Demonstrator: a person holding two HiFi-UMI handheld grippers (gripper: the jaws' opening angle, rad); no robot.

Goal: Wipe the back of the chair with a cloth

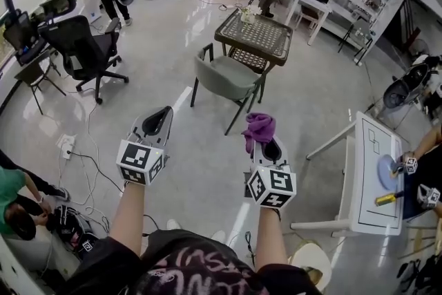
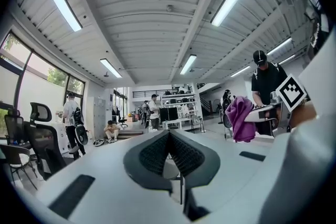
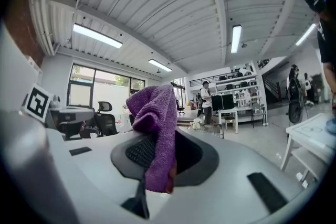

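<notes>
A grey-green chair [image 1: 226, 77] stands on the floor ahead of me, pushed up to a dark lattice-top table [image 1: 254, 36]. Both grippers are held up in front of me, well short of the chair. My right gripper [image 1: 268, 146] is shut on a purple cloth [image 1: 259, 128]; in the right gripper view the cloth [image 3: 155, 128] droops over and between the pads of the gripper [image 3: 157, 152]. My left gripper [image 1: 159, 122] is shut with nothing in it, its pads [image 2: 152, 155] meeting at the middle. The cloth [image 2: 240, 118] also shows at the right of the left gripper view.
A black office chair [image 1: 83, 48] stands at the left, with cables and a power strip [image 1: 67, 144] on the floor. A white table [image 1: 376, 176] is at the right, where another person's hands work. Several people stand or sit at the back.
</notes>
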